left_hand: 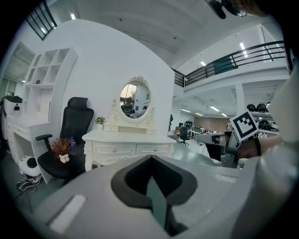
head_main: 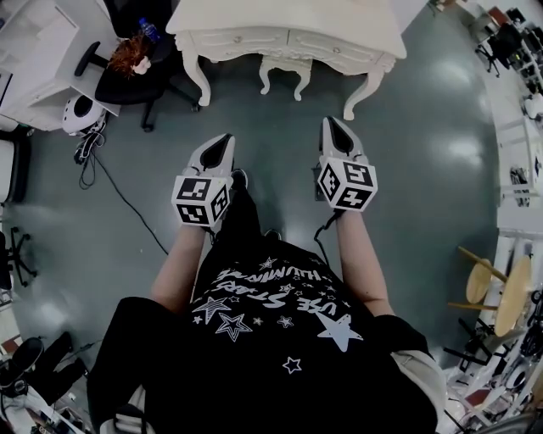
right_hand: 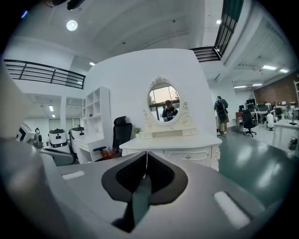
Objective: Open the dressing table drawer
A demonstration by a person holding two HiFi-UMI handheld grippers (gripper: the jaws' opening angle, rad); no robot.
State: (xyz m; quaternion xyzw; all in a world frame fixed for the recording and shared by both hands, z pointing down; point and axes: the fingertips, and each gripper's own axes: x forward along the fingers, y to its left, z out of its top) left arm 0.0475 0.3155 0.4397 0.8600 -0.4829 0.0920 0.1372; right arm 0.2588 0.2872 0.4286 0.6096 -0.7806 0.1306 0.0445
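**Left gripper (head_main: pixel 222 140) and right gripper (head_main: pixel 331 125) closed and empty, well short of the dressing table (head_main: pixel 288 17)**

Held side by side, both pairs of jaws are pressed together on nothing and aimed at the white table, whose drawers (head_main: pixel 327 46) sit shut under its top. If the jaws arrive still closed, they would likely butt the small knob (left_hand: pixel 115 150) rather than take it. A shallow pinch could also slip off.
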